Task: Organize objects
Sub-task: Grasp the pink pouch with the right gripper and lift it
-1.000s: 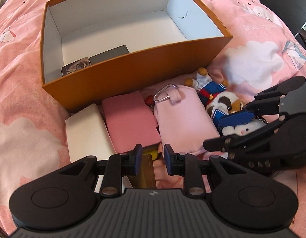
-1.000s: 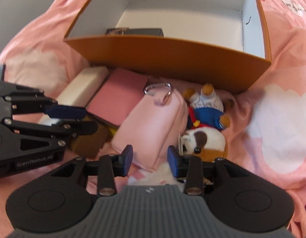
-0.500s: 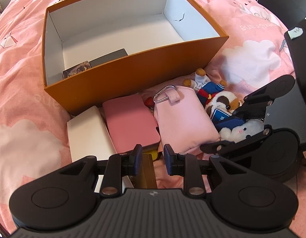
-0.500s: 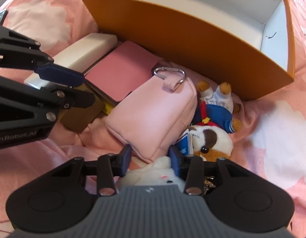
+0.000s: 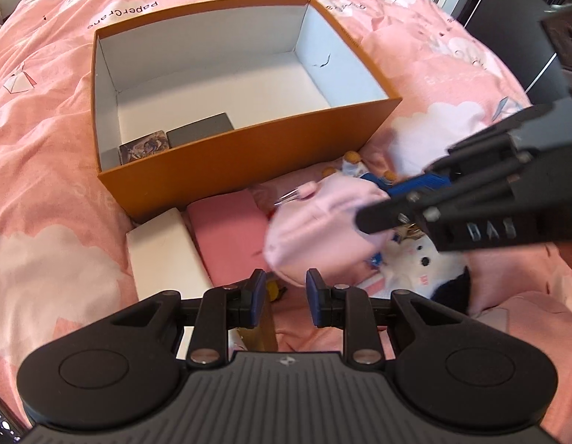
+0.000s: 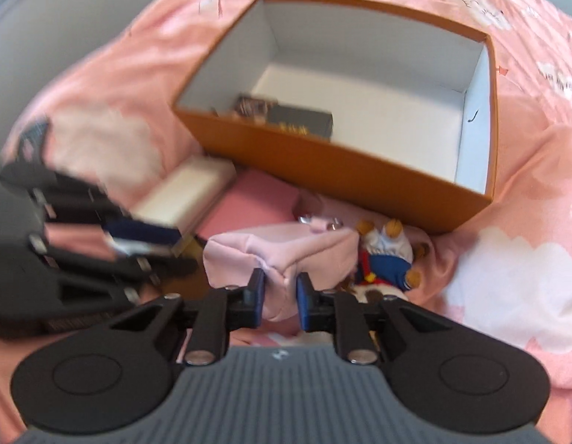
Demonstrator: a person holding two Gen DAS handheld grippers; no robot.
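My right gripper (image 6: 280, 301) is shut on the near end of a pale pink pouch (image 6: 286, 255) with a metal clip and holds it lifted off the bed; the pouch (image 5: 319, 229) also shows in the left wrist view, with the right gripper (image 5: 382, 207) over it. My left gripper (image 5: 284, 298) is open and empty, low over a brown block (image 5: 263, 329). An orange box (image 5: 248, 148) with a white inside stands behind and holds a picture card (image 5: 145, 148) and a dark grey case (image 5: 200, 134).
In front of the box lie a white block (image 5: 167, 259), a pink case (image 5: 230, 236), a plush in blue clothes (image 6: 387, 259) and a white plush (image 5: 426, 259). All rest on a pink bedspread (image 5: 45, 203). Dark furniture stands at the far right.
My right gripper has closed on the pink pouch and raised it, pulling back from the pile. The white plush under it now shows. My left gripper has stayed about where it was.
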